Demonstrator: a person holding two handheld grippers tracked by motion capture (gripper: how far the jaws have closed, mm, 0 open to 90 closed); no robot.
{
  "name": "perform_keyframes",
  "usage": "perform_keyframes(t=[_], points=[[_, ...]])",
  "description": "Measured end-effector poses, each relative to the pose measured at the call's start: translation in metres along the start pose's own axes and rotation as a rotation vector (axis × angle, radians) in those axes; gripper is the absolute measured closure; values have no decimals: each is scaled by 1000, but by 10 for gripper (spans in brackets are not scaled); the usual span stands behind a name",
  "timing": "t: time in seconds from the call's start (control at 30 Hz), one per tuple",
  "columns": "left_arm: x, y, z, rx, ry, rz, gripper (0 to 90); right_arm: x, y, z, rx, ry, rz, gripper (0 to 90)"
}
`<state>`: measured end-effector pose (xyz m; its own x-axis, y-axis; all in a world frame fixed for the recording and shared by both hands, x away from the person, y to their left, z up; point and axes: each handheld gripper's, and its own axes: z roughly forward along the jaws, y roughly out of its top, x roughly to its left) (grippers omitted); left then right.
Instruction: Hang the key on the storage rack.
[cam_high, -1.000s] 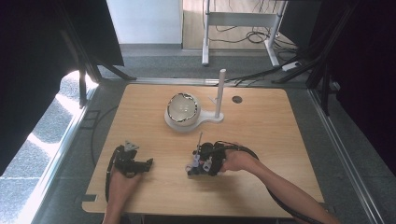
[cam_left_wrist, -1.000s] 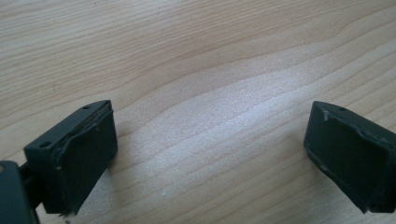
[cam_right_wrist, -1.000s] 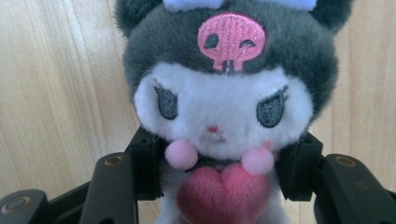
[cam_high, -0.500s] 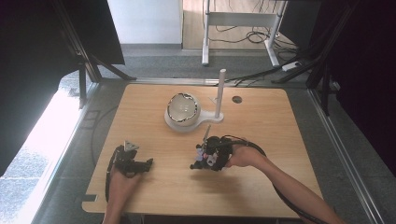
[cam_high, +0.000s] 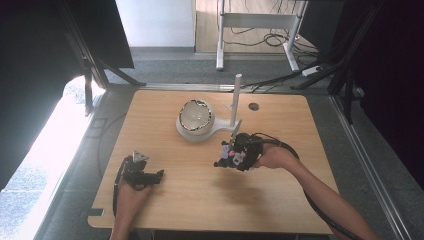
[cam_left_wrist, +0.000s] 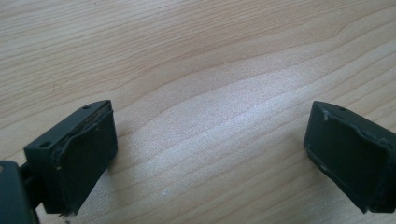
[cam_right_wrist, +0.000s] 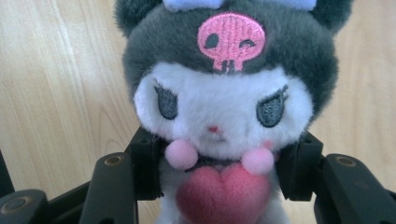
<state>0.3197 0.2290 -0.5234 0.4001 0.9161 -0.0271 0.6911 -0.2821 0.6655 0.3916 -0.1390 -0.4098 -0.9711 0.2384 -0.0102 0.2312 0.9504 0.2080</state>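
A small plush toy (cam_right_wrist: 224, 107) with a dark grey hood, a pink skull patch, a white face and a pink heart sits between the jaws of my right gripper (cam_right_wrist: 219, 168), which is shut on its body. In the high view the right gripper (cam_high: 235, 154) holds the plush toy (cam_high: 227, 151) just above the table's middle right. My left gripper (cam_high: 142, 175) rests near the front left of the table. Its two black pads (cam_left_wrist: 84, 154) stand wide apart over bare wood, open with nothing between them.
A white stand (cam_high: 234, 100) with an upright post and a round dish holding a shiny globe-like object (cam_high: 195, 117) stands at the table's back middle. A dark round hole (cam_high: 254, 106) lies to its right. Black cables trail from both grippers.
The right gripper with the plush toy has moved a little right and toward the back of the table. The left gripper has stayed put.
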Motion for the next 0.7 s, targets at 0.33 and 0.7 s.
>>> perform_keyframes(t=[0.33, 0.7], points=[[0, 0, 0, -1, -1, -3, 26, -20, -12, -24, -21, -24, 44, 436], [0, 0, 0, -1, 0, -1, 26, -43, -21, -44, -25, -53, 105, 436]])
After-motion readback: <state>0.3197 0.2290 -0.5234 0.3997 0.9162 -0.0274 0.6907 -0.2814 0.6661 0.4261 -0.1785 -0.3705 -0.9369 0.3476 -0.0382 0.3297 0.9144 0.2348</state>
